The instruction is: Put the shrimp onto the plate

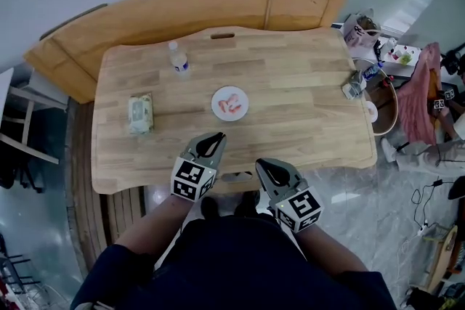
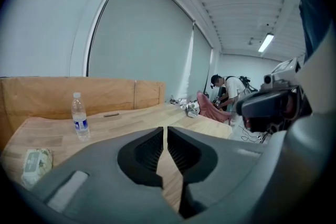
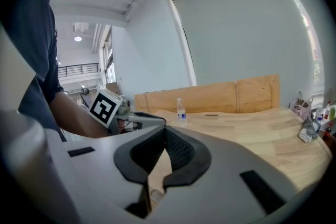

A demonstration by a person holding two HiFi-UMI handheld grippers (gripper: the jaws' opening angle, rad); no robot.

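Note:
A small white plate [image 1: 220, 111] lies near the middle of the wooden table [image 1: 290, 83], with pink shrimp [image 1: 232, 104] on it. Both grippers hover at the table's near edge, short of the plate. My left gripper [image 1: 217, 136] is shut with nothing in it, and its tips meet over bare wood in the left gripper view [image 2: 164, 131]. My right gripper [image 1: 260, 165] is also shut and empty, with its jaws closed at the tip in the right gripper view [image 3: 164, 131]. Neither gripper view shows the plate.
A water bottle [image 1: 179, 58] stands at the back left of the table, and a wipes pack [image 1: 140, 114] lies at the left. Small items [image 1: 354, 86] sit at the right edge. A curved wooden bench [image 1: 182, 7] wraps behind. Clutter and a person [image 2: 227, 93] are at the right.

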